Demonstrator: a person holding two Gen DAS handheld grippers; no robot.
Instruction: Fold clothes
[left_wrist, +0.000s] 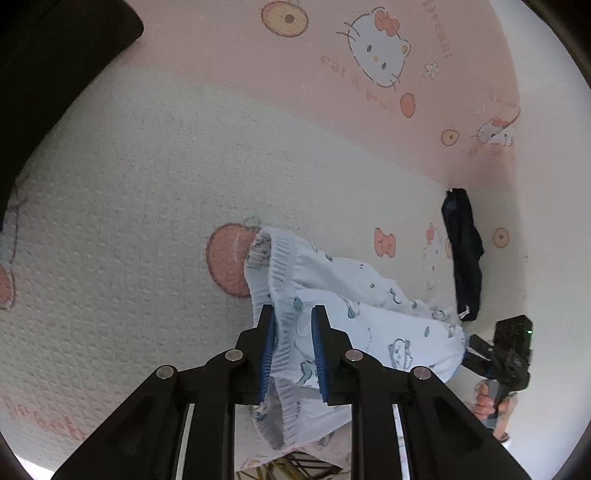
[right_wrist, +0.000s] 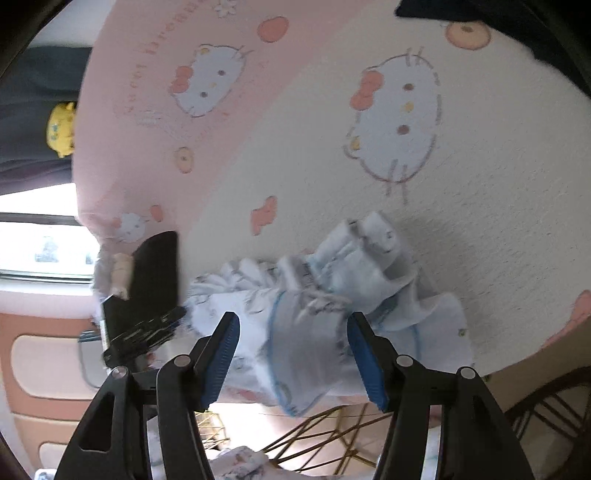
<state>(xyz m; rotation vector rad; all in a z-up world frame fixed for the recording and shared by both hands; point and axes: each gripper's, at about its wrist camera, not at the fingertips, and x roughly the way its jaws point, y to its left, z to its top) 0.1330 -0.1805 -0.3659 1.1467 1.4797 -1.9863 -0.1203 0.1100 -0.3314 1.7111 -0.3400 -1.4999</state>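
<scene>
Pale blue printed children's shorts (left_wrist: 354, 314) with a ribbed elastic waistband lie crumpled near the edge of a Hello Kitty bed cover (left_wrist: 147, 184). My left gripper (left_wrist: 293, 314) is shut on the waistband, cloth bunched between its blue pads. My right gripper (right_wrist: 293, 325) is open, its fingers either side of the shorts (right_wrist: 332, 295) at the other end. In the left wrist view the right gripper (left_wrist: 480, 345) shows at the shorts' far end. In the right wrist view the left gripper (right_wrist: 147, 295) shows at the left.
A dark navy garment (left_wrist: 461, 254) lies on the bed beyond the shorts. A gold wire basket (right_wrist: 314, 435) with more clothes stands below the bed edge. A window (right_wrist: 44, 240) is at the left.
</scene>
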